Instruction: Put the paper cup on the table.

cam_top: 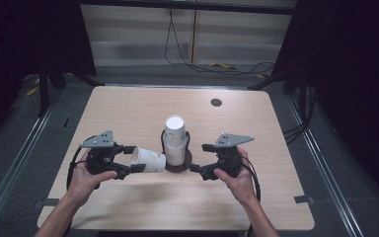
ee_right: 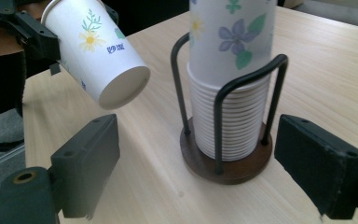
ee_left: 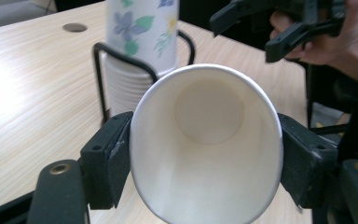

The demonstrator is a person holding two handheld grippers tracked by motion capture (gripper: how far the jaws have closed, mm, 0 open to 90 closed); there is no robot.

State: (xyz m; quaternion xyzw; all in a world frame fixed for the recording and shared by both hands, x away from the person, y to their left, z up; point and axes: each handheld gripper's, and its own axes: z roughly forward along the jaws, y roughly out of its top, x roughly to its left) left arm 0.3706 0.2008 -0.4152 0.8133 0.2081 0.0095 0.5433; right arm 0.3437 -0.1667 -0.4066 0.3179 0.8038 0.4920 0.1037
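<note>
Paper cup (ee_left: 205,144) clamped sideways in left tool (cam_top: 123,162); right tool (cam_top: 203,159) wide open, empty

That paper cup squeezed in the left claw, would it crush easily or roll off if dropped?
The paper cup probably dents easily: its thin rim already looks oval between the left gripper jaws. It's likely very light. Set down sideways, its tapered shape would probably roll in a curve.
</note>
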